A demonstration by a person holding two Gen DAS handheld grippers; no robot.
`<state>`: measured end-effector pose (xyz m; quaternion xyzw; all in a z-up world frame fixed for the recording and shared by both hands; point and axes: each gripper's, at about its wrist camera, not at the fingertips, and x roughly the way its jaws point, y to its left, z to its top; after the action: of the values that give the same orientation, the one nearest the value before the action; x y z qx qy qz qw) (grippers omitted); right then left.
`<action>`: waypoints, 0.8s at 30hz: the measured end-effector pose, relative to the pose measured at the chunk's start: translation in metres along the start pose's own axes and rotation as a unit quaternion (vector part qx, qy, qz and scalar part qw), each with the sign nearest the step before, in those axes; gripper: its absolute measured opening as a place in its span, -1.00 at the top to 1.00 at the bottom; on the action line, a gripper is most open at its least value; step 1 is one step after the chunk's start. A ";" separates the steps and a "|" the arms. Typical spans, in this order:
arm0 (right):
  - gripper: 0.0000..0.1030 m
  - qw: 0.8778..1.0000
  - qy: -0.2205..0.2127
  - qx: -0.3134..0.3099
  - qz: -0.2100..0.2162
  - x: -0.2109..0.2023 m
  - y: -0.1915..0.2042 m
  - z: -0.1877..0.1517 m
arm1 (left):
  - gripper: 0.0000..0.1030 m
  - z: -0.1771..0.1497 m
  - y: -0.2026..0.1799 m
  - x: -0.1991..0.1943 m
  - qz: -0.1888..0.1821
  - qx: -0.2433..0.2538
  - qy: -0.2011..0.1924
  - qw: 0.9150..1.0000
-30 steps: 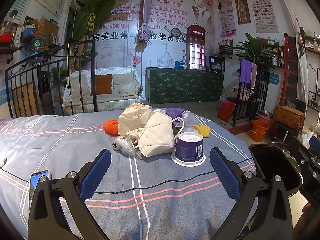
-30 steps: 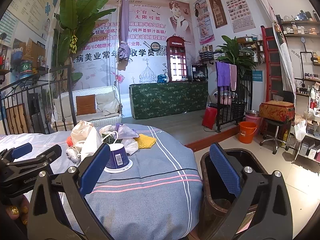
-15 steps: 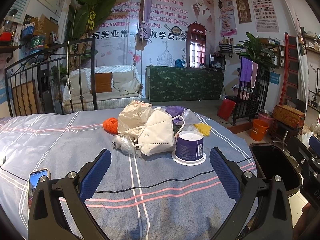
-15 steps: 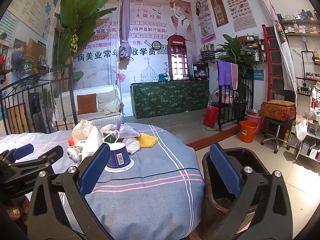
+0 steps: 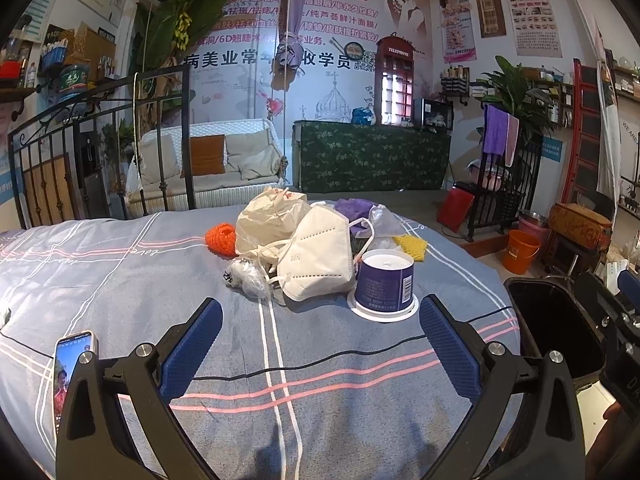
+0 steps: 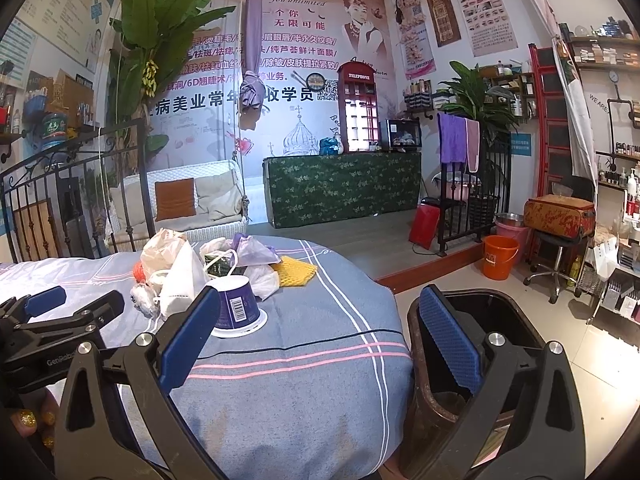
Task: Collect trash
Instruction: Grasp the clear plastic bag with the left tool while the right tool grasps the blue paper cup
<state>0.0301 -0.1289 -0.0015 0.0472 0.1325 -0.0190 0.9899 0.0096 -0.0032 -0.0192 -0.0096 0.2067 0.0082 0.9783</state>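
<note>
A heap of trash lies on the grey striped bedcover (image 5: pixel 160 280): an upside-down purple cup (image 5: pixel 384 286) (image 6: pixel 236 304), a white N95 mask (image 5: pixel 316 256), a crumpled beige bag (image 5: pixel 268 222), a small clear wrapper (image 5: pixel 244 276), an orange net (image 5: pixel 220 238), a yellow net (image 5: pixel 410 246) (image 6: pixel 294 270) and purple plastic (image 5: pixel 354 208). My left gripper (image 5: pixel 316 344) is open and empty, short of the cup and mask. My right gripper (image 6: pixel 320 340) is open and empty over the bed's right edge, its right finger above the black bin (image 6: pixel 496 320) (image 5: pixel 556 320).
A phone (image 5: pixel 70 372) lies on the cover at the near left. A black cable (image 5: pixel 280 368) crosses the cover. A metal bed rail (image 5: pixel 100 128) stands behind, with a sofa swing (image 5: pixel 208 160) beyond. An orange bucket (image 6: pixel 500 256) and a stool stand on the floor at right.
Both grippers have drifted slightly forward and higher; the trash heap sits a little lower in both views. Nothing has been grasped.
</note>
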 end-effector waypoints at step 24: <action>-0.91 0.949 0.247 -0.075 0.179 0.193 0.070 -0.008 | -0.89 0.010 0.054 0.085 -0.026 -0.018 0.144 0.989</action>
<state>0.2180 -0.0633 -0.0536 -0.0007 0.3630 0.1808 0.9141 0.0901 0.0516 -0.0450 -0.0338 0.3448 -0.0153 0.9380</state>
